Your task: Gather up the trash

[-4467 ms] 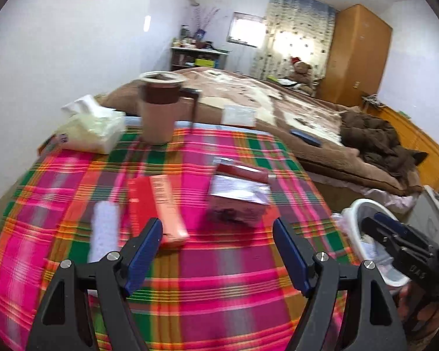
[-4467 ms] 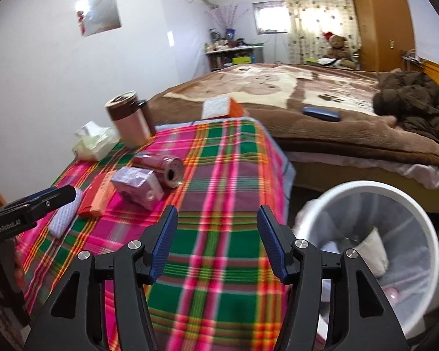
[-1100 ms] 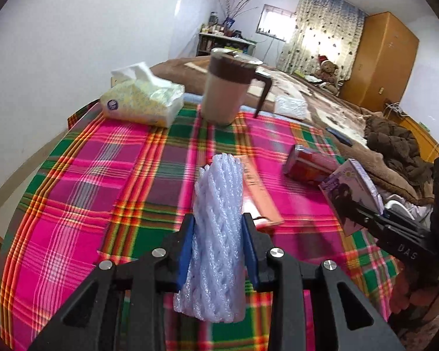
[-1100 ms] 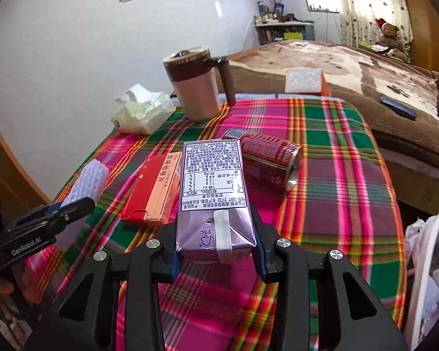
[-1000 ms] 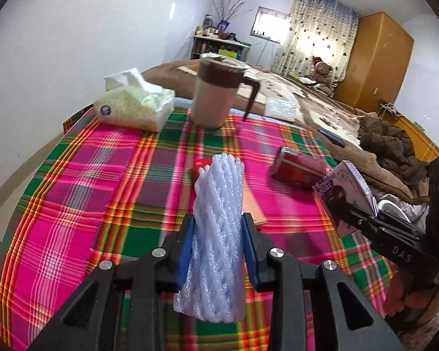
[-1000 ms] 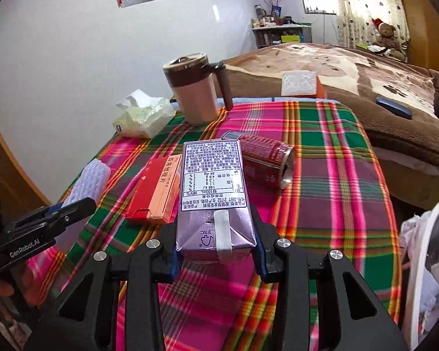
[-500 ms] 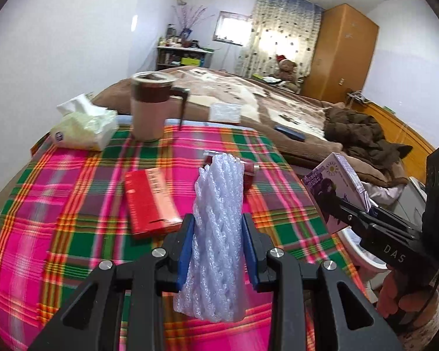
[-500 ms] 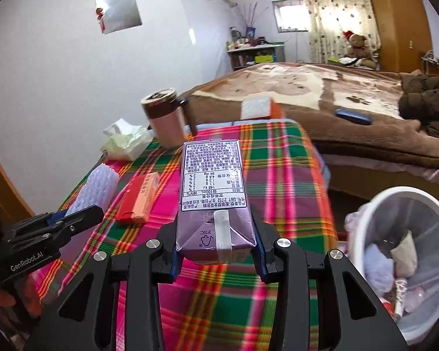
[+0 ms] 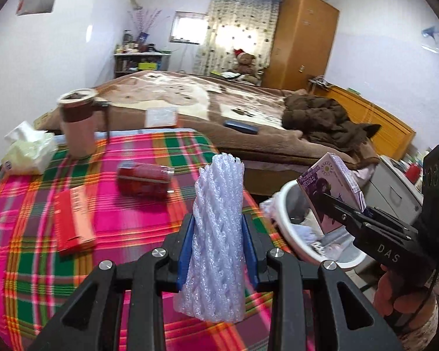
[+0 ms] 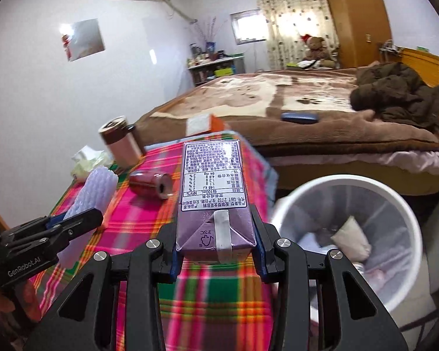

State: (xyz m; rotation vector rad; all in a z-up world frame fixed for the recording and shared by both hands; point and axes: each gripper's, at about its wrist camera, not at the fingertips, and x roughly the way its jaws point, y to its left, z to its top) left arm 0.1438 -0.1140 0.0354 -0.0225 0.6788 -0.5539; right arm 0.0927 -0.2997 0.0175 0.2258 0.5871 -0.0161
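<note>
My left gripper (image 9: 218,247) is shut on a white foam net sleeve (image 9: 218,234), held above the plaid table (image 9: 29,263). My right gripper (image 10: 215,244) is shut on a purple drink carton (image 10: 212,193), lifted off the table. In the left wrist view the carton (image 9: 332,185) hangs over the rim of the white trash bin (image 9: 286,201). The right wrist view shows the bin (image 10: 351,181) right of the table, with several scraps inside, and the foam sleeve (image 10: 92,196) at the left. A red can (image 9: 143,180) lies on its side on the cloth.
A red flat box (image 9: 73,219), a tissue pack (image 9: 26,153) and a brown lidded mug (image 9: 77,125) sit on the table. Behind it is a bed (image 9: 190,102) with a brown coat (image 9: 322,117) and a dark remote (image 9: 240,127). A wooden wardrobe (image 9: 304,38) stands at the back.
Both grippers have swung right and lifted with their loads. The bin has come into view on the right. The carton now hangs at the bin's rim.
</note>
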